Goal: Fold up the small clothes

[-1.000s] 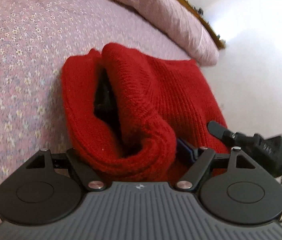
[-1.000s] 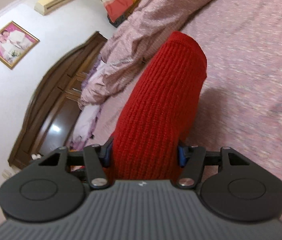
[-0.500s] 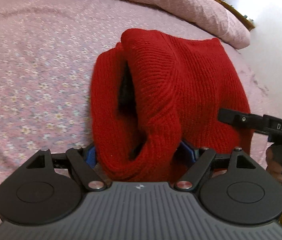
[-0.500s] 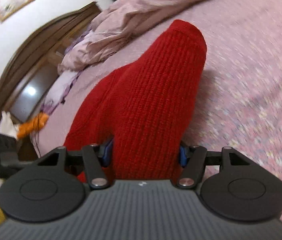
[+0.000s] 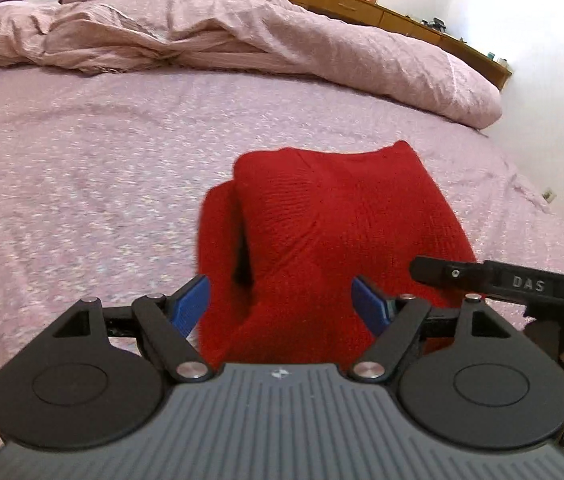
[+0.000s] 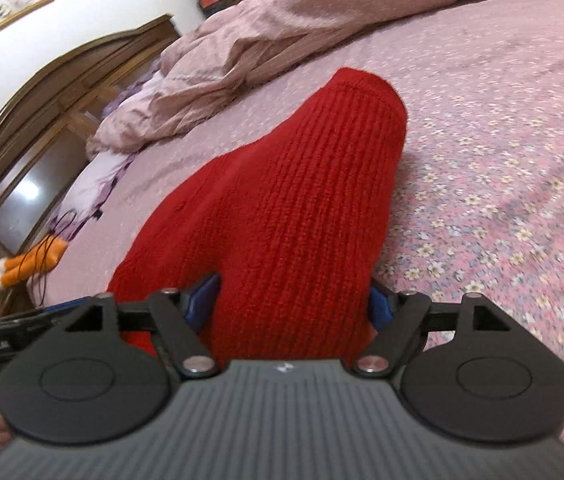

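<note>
Red ribbed knit garment (image 5: 334, 240) lies folded on bed's pink floral bedspread (image 5: 81, 184), close to bed's near edge, toward its right side. Your left tool (image 5: 282, 304): blue pads (image 5: 189, 300) either side of garment's near fold, left pad clear of fabric, jaws closing. Your right tool (image 6: 294, 300): jaws opening, garment between blue pads, contact hard to judge. Crumpled pink duvet (image 5: 241, 32) heaped along far edge, well apart from garment.
</note>
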`<act>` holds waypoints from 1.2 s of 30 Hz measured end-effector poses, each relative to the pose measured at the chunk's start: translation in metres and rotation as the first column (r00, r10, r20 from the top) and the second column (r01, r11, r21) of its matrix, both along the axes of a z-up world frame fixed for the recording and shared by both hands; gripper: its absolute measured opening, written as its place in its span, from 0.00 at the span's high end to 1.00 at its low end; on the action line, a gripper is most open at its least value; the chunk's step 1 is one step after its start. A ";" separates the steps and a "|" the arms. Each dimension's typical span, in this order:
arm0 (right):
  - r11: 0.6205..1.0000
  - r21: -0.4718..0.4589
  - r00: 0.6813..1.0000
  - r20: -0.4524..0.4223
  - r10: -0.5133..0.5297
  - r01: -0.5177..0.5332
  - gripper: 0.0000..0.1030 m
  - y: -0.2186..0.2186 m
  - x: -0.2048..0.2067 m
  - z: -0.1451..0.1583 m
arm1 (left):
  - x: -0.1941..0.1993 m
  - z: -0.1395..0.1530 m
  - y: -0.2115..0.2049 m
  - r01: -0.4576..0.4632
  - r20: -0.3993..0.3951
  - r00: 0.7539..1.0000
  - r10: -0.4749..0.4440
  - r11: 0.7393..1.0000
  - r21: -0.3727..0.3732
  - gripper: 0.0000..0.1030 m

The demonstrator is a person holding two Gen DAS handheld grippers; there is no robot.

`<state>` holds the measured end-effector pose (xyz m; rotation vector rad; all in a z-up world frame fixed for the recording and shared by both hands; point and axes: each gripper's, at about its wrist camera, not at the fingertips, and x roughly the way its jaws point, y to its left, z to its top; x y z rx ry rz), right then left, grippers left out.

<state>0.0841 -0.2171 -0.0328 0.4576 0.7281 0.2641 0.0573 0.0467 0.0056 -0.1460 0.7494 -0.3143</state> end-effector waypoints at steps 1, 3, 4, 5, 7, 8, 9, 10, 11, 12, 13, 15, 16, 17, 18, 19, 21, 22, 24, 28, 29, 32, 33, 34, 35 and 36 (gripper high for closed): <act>1.000 -0.005 1.000 0.004 -0.019 0.019 0.24 0.000 -0.004 0.003 | 0.003 -0.001 -0.004 0.008 0.002 1.000 -0.008 1.000 -0.006 0.29; 0.999 -0.017 0.999 0.018 -0.046 0.047 0.24 -0.001 -0.011 0.007 | 0.009 -0.007 -0.007 0.016 -0.014 1.000 -0.017 1.000 -0.018 0.49; 0.998 -0.023 0.998 0.030 -0.059 0.060 0.24 -0.002 -0.015 0.010 | 0.014 -0.011 -0.009 0.016 -0.028 0.999 -0.017 0.999 -0.034 0.64; 0.997 -0.031 0.996 0.046 -0.070 0.071 0.24 -0.003 -0.019 0.013 | 0.017 -0.013 -0.008 0.003 -0.034 0.999 -0.005 0.998 -0.056 0.72; 0.994 -0.049 0.992 0.083 -0.091 0.095 0.25 -0.005 -0.026 0.020 | 0.014 -0.007 0.000 -0.012 -0.008 1.000 0.012 0.995 -0.095 0.77; 0.993 -0.051 0.989 0.107 -0.101 0.107 0.25 -0.007 -0.030 0.023 | 0.012 -0.003 0.004 -0.018 0.005 1.000 0.018 0.995 -0.102 0.78; 0.992 -0.046 0.985 0.129 -0.111 0.118 0.25 -0.009 -0.034 0.026 | 0.010 0.001 0.006 -0.022 0.015 1.000 0.023 0.995 -0.096 0.78; 0.992 -0.036 0.982 0.150 -0.118 0.125 0.26 -0.011 -0.038 0.029 | 0.009 0.003 0.008 -0.027 0.021 0.999 0.029 0.996 -0.086 0.79; 0.991 -0.024 0.976 0.175 -0.128 0.134 0.30 -0.012 -0.042 0.030 | 0.007 0.002 0.011 -0.034 0.019 0.999 0.036 0.997 -0.074 0.79; 0.990 -0.024 0.974 0.185 -0.134 0.141 0.45 -0.012 -0.043 0.031 | 0.007 0.000 0.012 -0.041 0.010 0.999 0.042 0.997 -0.067 0.79; 0.989 -0.036 0.974 0.180 -0.135 0.144 0.58 -0.010 -0.042 0.031 | 0.006 -0.003 0.016 -0.048 -0.005 0.999 0.048 0.997 -0.066 0.79; 0.992 -0.063 0.984 0.149 -0.102 0.112 0.70 -0.001 -0.036 0.024 | 0.007 -0.015 0.021 -0.068 -0.042 0.997 0.065 0.996 -0.060 0.79; 0.993 -0.070 0.986 0.144 -0.089 0.100 0.71 0.004 -0.034 0.020 | 0.008 -0.021 0.023 -0.078 -0.058 0.996 0.075 0.996 -0.053 0.78; 0.993 -0.084 0.988 0.139 -0.066 0.078 0.71 0.011 -0.032 0.016 | 0.008 -0.027 0.025 -0.087 -0.065 0.994 0.084 0.995 -0.047 0.78; 0.993 -0.098 0.989 0.139 -0.046 0.060 0.71 0.017 -0.032 0.014 | 0.009 -0.032 0.027 -0.101 -0.070 0.993 0.098 0.994 -0.035 0.78; 0.992 -0.122 0.989 0.142 -0.025 0.043 0.71 0.025 -0.031 0.014 | 0.012 -0.038 0.030 -0.111 -0.078 0.991 0.109 0.994 -0.023 0.78; 0.983 -0.184 0.989 0.146 0.019 0.008 0.71 0.039 -0.025 0.013 | 0.017 -0.044 0.031 -0.118 -0.084 0.990 0.116 0.993 -0.017 0.74; 0.977 -0.212 0.989 0.146 0.027 0.005 0.71 0.044 -0.021 0.011 | 0.017 -0.045 0.031 -0.122 -0.084 0.989 0.120 0.992 -0.014 0.73; 0.968 -0.251 0.987 0.157 0.033 0.007 0.71 0.048 -0.013 0.005 | 0.016 -0.040 0.028 -0.124 -0.071 0.990 0.124 0.992 -0.001 0.73; 0.966 -0.260 0.987 0.159 0.031 0.011 0.71 0.048 -0.016 0.009 | 0.012 -0.030 0.023 -0.126 -0.053 0.991 0.127 0.992 0.018 0.68; 0.965 -0.260 0.986 0.163 0.030 0.014 0.70 0.047 -0.018 0.010 | 0.010 -0.028 0.022 -0.131 -0.055 0.990 0.132 0.991 0.017 0.65; 0.973 -0.227 0.984 0.177 0.001 0.040 0.70 0.042 -0.025 0.016 | 0.005 -0.021 0.019 -0.146 -0.057 0.987 0.148 0.989 0.026 0.49; 0.975 -0.217 0.984 0.178 -0.006 0.046 0.69 0.041 -0.027 0.017 | 0.003 -0.019 0.019 -0.153 -0.056 0.986 0.154 0.988 0.035 0.41; 0.977 -0.209 0.984 0.178 -0.015 0.053 0.67 0.039 -0.030 0.019 | 0.001 -0.016 0.017 -0.158 -0.055 0.985 0.161 0.986 0.046 0.38; 0.978 -0.202 0.984 0.179 -0.022 0.059 0.66 0.038 -0.032 0.021 | -0.001 -0.015 0.018 -0.158 -0.052 0.986 0.161 0.986 0.052 0.34; 0.980 -0.189 0.983 0.181 -0.027 0.061 0.58 0.037 -0.034 0.023 | -0.004 -0.011 0.016 -0.159 -0.048 0.986 0.161 0.986 0.057 0.29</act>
